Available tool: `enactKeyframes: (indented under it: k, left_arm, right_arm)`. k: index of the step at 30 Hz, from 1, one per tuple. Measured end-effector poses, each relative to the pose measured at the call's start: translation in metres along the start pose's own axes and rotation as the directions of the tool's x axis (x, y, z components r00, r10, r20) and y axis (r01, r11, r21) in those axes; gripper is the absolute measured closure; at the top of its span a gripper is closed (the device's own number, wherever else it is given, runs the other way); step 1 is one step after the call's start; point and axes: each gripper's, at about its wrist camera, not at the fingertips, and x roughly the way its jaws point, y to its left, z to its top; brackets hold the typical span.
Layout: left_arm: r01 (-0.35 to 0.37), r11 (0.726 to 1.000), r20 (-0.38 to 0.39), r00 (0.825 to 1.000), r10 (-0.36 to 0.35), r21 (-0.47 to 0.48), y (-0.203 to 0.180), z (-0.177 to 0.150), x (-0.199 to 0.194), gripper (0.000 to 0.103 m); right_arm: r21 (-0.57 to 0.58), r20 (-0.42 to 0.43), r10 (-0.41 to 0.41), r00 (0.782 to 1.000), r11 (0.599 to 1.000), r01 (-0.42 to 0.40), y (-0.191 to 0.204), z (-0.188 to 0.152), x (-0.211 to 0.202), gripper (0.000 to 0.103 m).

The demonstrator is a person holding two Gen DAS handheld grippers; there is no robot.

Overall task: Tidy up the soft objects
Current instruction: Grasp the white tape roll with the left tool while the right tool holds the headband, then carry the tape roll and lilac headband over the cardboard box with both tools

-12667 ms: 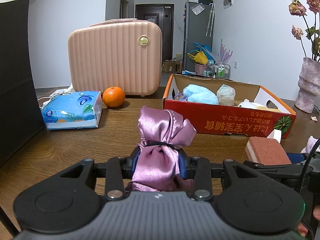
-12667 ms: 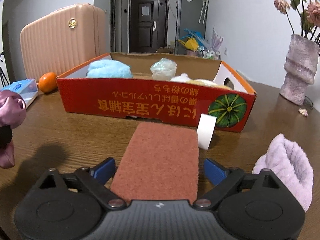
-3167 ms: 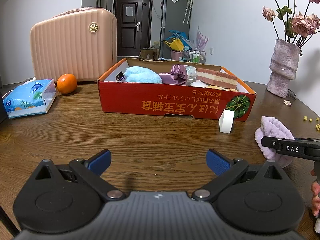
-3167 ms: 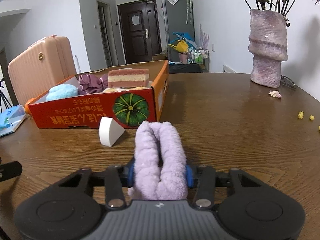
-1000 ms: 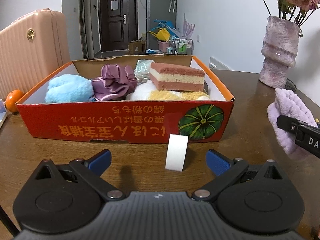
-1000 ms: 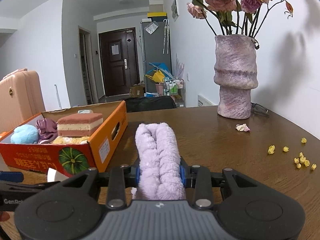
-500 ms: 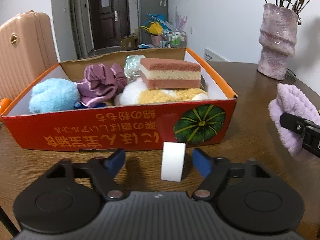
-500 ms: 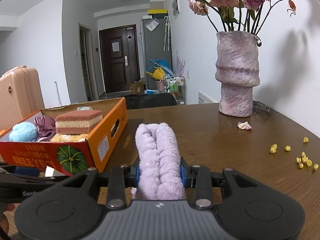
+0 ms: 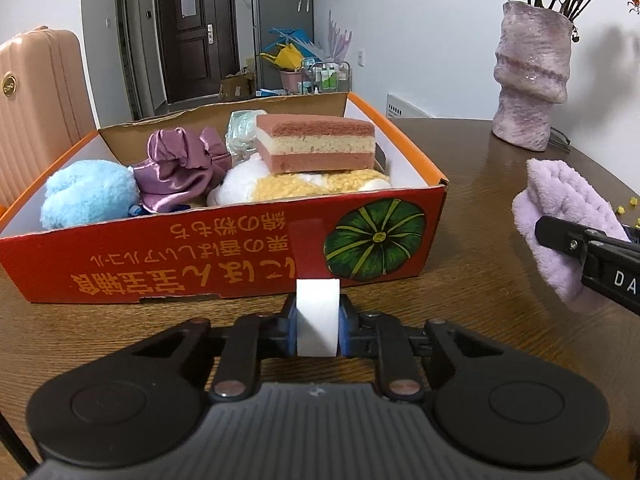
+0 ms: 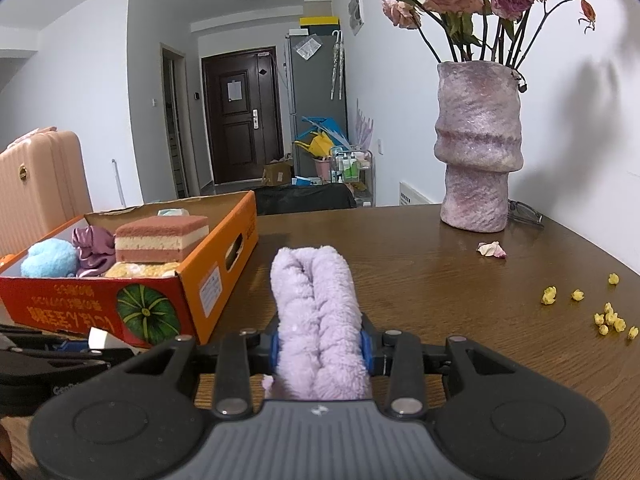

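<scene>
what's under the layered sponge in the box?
The layered sponge rests on a white and yellow plush inside the red box. Whatever is beneath that plush, and the box floor, is hidden.

Left gripper (image 9: 318, 330): a matte black housing with two round raised discs, black linkage arms on bare metal pivot screws, blue pads on the fingers (image 9: 291, 330). Right gripper (image 10: 320, 346) is built the same, a small pale logo near its middle and white letters "DA" along its side.
</scene>
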Motion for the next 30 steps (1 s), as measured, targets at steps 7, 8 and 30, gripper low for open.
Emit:
enactKeyframes:
  k: [7,8,30]
  left_arm:
    - [-0.009,1.000,0.033,0.999,0.009,-0.005,0.004,-0.002,-0.009,0.083]
    - [-0.012,1.000,0.040,0.999,0.012,-0.004,0.005,-0.003,-0.011,0.083]
    - [-0.026,0.999,0.149,0.988,0.032,-0.045,0.030,-0.016,-0.058,0.084]
  right_arm:
    - [-0.004,0.010,-0.004,1.000,1.000,0.004,0.000,0.000,-0.001,0.068]
    - [-0.005,0.013,-0.005,1.000,1.000,0.005,0.001,0.000,-0.003,0.068]
    - [0.053,0.087,-0.018,0.996,0.999,0.014,0.026,-0.007,-0.031,0.068]
